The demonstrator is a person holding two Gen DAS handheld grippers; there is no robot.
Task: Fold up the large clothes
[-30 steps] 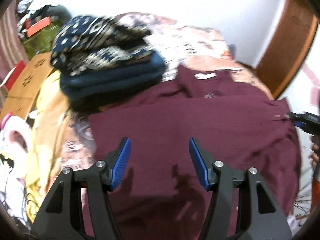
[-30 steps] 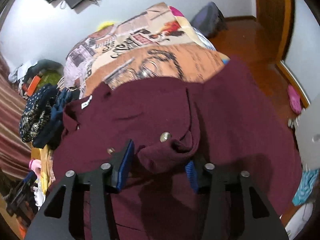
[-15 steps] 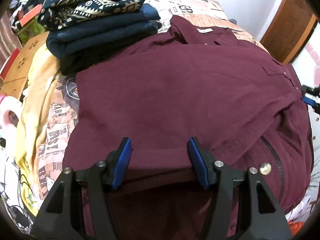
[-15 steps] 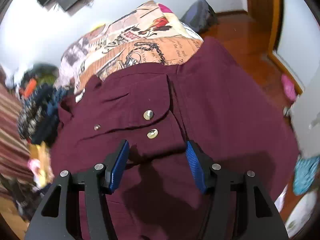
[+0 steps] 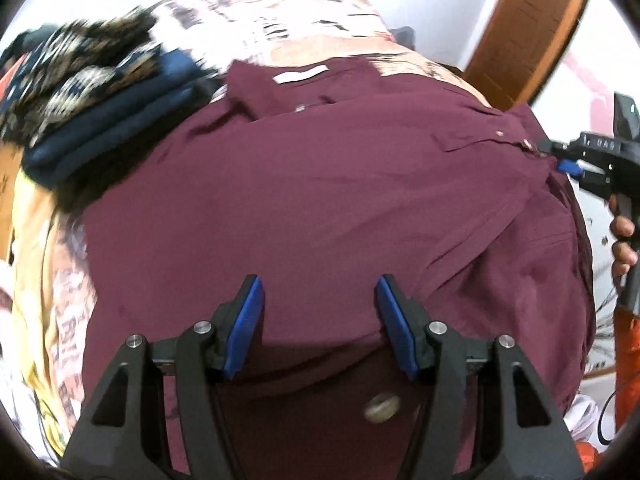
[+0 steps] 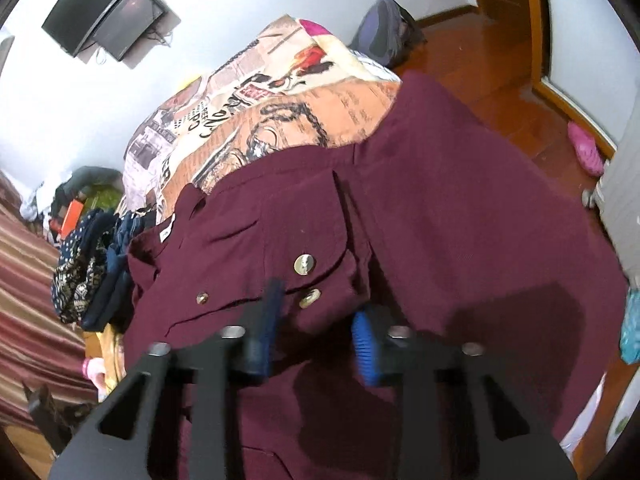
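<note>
Maroon shirt (image 5: 320,184) lay spread on the printed bedspread (image 6: 256,120) beside a stack of folded clothes (image 5: 92,120); left gripper (image 5: 318,322) hovered with jaws spread over the near fold edge, right gripper (image 6: 316,332) also spread, straddling the buttoned cuff (image 6: 320,280), apparently to pinch it for folding inward.

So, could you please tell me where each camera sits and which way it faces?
Left wrist: on the left tongs, facing across the maroon button-up shirt toward the folded dark-blue clothes stack; the person's right hand shows.
Right wrist: on the right tongs, facing along the shirt's snap-button cuff toward the wall-mounted black TV.
Shared: shirt, clothes stack, printed bedspread.
</note>
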